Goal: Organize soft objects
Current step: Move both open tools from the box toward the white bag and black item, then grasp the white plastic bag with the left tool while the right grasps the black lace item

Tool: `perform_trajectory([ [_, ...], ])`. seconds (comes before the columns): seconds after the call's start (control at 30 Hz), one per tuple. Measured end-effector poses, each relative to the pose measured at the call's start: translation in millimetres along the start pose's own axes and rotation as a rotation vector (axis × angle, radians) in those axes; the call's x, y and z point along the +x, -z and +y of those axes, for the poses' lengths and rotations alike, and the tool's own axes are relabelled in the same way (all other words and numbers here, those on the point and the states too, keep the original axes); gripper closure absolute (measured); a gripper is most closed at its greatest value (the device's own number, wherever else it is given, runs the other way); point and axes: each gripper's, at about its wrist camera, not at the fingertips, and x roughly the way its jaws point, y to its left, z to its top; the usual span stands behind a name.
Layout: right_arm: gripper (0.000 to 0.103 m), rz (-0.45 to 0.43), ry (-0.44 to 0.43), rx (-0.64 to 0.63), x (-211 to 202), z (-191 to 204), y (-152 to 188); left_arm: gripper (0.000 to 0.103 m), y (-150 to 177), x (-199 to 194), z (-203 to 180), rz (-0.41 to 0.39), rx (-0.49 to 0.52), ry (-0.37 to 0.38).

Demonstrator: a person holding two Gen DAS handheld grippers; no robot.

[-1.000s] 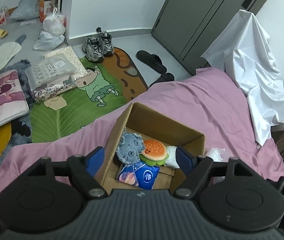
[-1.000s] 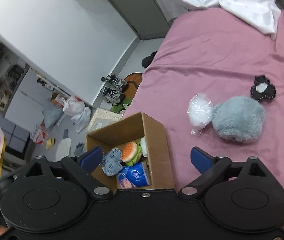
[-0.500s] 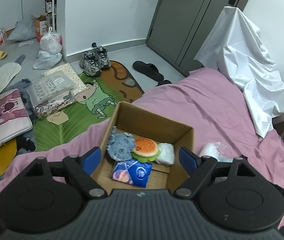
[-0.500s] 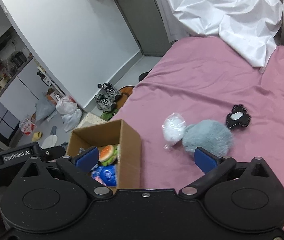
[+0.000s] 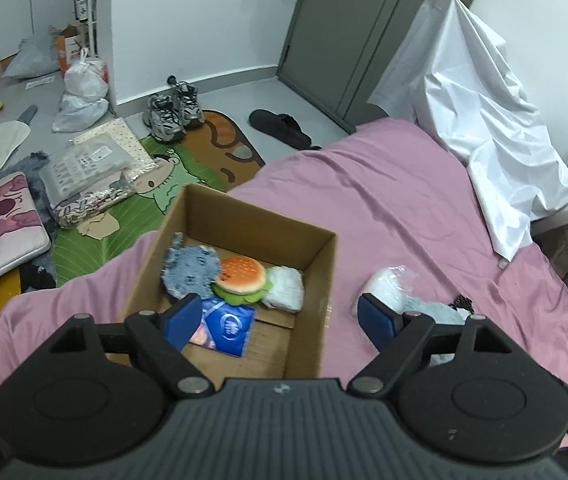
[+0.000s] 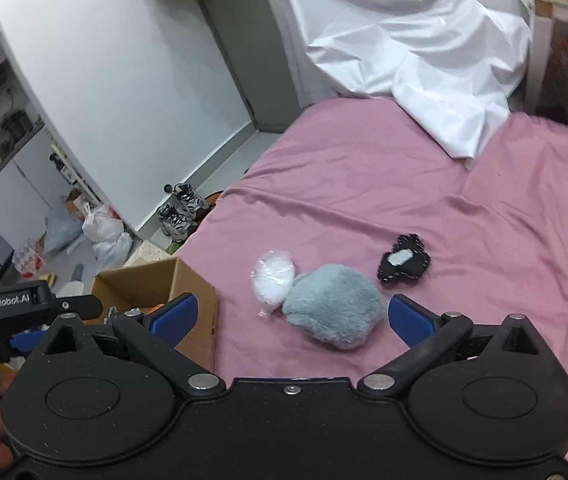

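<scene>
My left gripper (image 5: 272, 314) is wide open, holding nothing, over the brown cardboard box (image 5: 315, 280) on the pink bed sheet (image 5: 383, 208) | my right gripper (image 6: 291, 316) is wide open too, empty | fluffy grey round plush (image 6: 331, 304) lies on the sheet between its fingers, touching a small white bag (image 6: 274, 280) | box holds a burger plush toy (image 5: 242, 276)

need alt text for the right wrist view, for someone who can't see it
The open right gripper hangs empty over a pink bed sheet, framing a grey fluffy plush with a white bagged item touching it. A black patch lies just beyond; a cardboard box sits at left.
</scene>
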Motion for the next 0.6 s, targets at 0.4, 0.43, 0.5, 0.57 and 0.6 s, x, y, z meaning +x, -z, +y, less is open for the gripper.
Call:
perform_trajectory([
  [0.4, 0.0, -0.024, -0.077, 0.134, -1, -53, -6, 0.019, 3, 10, -48, 0.006, 0.051, 0.048],
  [0.43, 0.0, -0.024, -0.084, 0.14, -1, -57, -7, 0.019, 3, 12, -52, 0.008, 0.054, 0.05],
  [0.5, 0.0, -0.018, -0.086, 0.142, 1, -62, -9, 0.019, 4, 15, -60, 0.005, 0.062, 0.055],
  [0.57, 0.0, -0.015, -0.084, 0.142, 3, -67, -10, 0.019, 4, 18, -68, 0.0, 0.068, 0.052],
  [0.6, 0.0, -0.019, -0.086, 0.141, 4, -69, -11, 0.019, 4, 20, -72, -0.002, 0.073, 0.052],
])
